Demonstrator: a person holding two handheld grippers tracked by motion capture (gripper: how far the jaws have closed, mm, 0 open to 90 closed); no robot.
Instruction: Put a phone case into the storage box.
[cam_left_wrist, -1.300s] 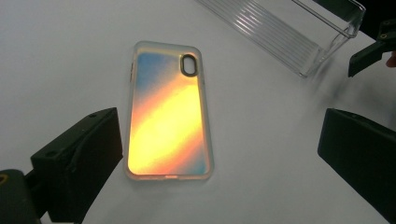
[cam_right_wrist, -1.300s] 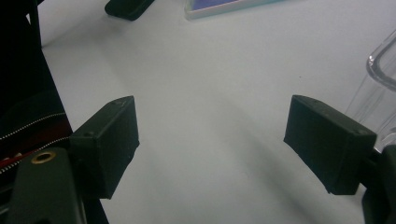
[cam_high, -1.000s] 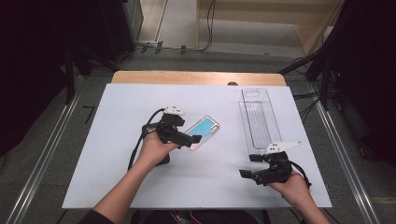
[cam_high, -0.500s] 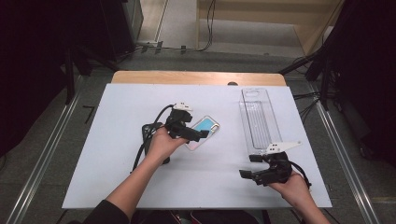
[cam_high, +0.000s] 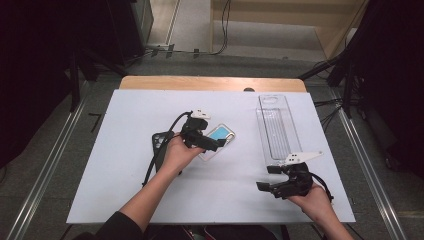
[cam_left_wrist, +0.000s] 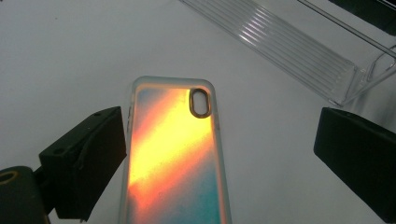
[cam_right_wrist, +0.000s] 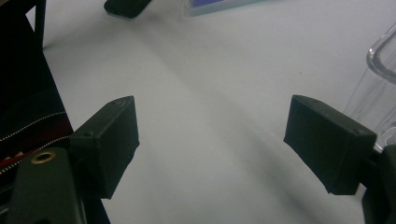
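Observation:
A phone case (cam_high: 220, 139) with a clear rim and a blue-to-orange sheen lies flat in the middle of the white table (cam_high: 125, 120). My left gripper (cam_high: 218, 145) hovers over its near end, open. In the left gripper view the case (cam_left_wrist: 175, 154) lies between the jaws, its camera cut-out pointing away; the left fingertip (cam_left_wrist: 93, 154) sits close beside its edge and the right one stands well off. My right gripper (cam_high: 266, 178) rests open near the front right of the table, with bare table between its fingertips (cam_right_wrist: 112, 140).
A long clear plastic tray (cam_high: 277, 125) lies lengthwise at the right, just beyond the right gripper, and also shows as a ribbed clear tray (cam_left_wrist: 289, 46) past the case. A dark phone-shaped object (cam_high: 159, 142) lies under the left wrist. A wooden strip (cam_high: 210, 83) runs along the far edge.
The left hand has moved right, bringing its gripper from beside the phone case to over its near end. The right gripper has stayed put.

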